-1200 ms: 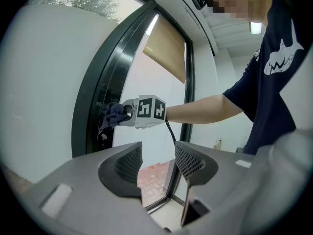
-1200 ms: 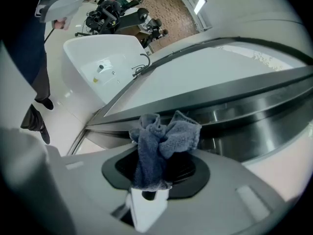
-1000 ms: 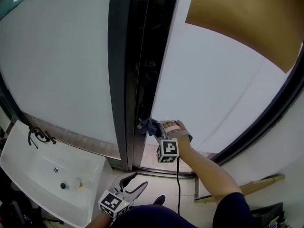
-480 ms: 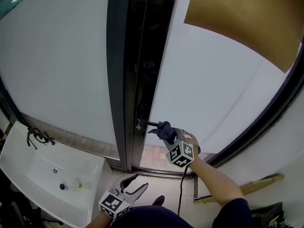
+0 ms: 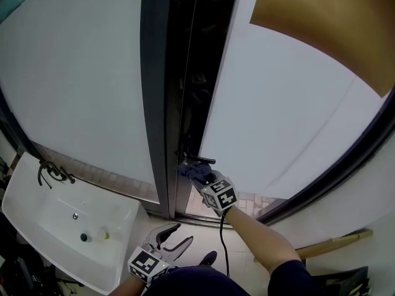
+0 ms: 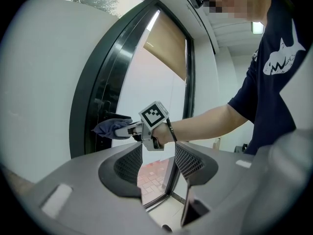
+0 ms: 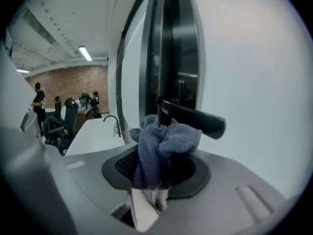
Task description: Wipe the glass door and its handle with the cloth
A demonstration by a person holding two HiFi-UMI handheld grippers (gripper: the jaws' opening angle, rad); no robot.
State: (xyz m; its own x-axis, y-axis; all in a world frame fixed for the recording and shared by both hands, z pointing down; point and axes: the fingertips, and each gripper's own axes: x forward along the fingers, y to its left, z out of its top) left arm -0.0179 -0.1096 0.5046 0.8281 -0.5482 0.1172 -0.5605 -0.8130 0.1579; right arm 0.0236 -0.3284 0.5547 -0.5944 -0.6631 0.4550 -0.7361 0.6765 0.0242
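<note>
Right gripper view — right tongs [image 7: 148, 198] clamp cloth [image 7: 164, 142] against handle [image 7: 196, 119].

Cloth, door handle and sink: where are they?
cloth [image 7: 164, 141], right gripper view, bunched blue middle.
door handle [image 7: 194, 117], right gripper view, black lever bar.
sink [image 5: 46, 211], head view, bare white basin.

Right gripper [image 5: 202, 179] swung back left; cloth [image 5: 190, 172] now pressed under door handle [image 5: 201, 160], no longer right of it.
</note>
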